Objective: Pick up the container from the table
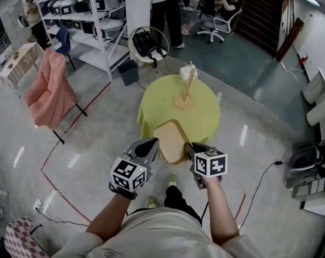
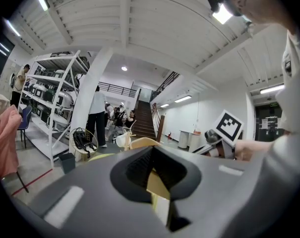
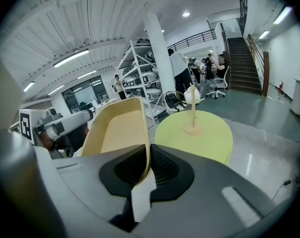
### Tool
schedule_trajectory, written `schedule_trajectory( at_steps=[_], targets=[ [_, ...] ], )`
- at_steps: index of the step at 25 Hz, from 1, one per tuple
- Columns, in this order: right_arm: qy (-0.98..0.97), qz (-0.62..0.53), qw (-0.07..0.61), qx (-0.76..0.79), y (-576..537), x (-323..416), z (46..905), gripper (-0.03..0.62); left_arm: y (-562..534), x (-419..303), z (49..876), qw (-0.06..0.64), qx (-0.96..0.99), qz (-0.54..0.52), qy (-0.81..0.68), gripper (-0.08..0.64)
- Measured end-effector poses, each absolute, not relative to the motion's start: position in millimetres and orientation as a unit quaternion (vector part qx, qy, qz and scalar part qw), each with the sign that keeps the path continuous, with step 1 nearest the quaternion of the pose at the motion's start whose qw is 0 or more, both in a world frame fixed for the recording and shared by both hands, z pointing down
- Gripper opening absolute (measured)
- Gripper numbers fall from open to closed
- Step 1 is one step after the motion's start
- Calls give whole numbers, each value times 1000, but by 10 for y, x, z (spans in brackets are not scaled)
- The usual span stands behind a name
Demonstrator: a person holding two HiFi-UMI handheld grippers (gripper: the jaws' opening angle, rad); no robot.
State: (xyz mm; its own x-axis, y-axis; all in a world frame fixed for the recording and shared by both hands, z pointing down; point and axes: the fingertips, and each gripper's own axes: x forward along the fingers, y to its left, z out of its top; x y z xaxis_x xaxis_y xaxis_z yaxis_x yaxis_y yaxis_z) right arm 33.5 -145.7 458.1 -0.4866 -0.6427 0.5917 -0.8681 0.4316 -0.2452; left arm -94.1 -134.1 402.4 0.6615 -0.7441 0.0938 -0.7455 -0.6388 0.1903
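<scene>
**Container held at the table's near edge**

The tan container (image 1: 172, 138) is clamped between the left gripper (image 1: 151, 145) and the right gripper (image 1: 190, 149), each with its jaws closed on an opposite rim. It hangs over the near edge of the round green table (image 1: 202, 120), apparently clear of it. A wooden stand (image 1: 185, 93) sits farther back on the table.

A large open lab or workshop hall: white metal shelving (image 1: 92, 36) stacked with appliances (image 1: 106, 1) at upper left, a dark staircase (image 1: 261, 12) at upper right, red tape lines (image 1: 60, 149) across the polished floor (image 1: 108, 138).
</scene>
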Motion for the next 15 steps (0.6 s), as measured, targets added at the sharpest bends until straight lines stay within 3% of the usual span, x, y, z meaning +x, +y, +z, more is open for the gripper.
schedule_trajectory(
  at_steps=[15],
  targets=[
    [-820, 265, 212, 461, -1527, 361, 4555, 32, -1422, -928, 4025, 107, 905, 1, -412, 6]
  ],
)
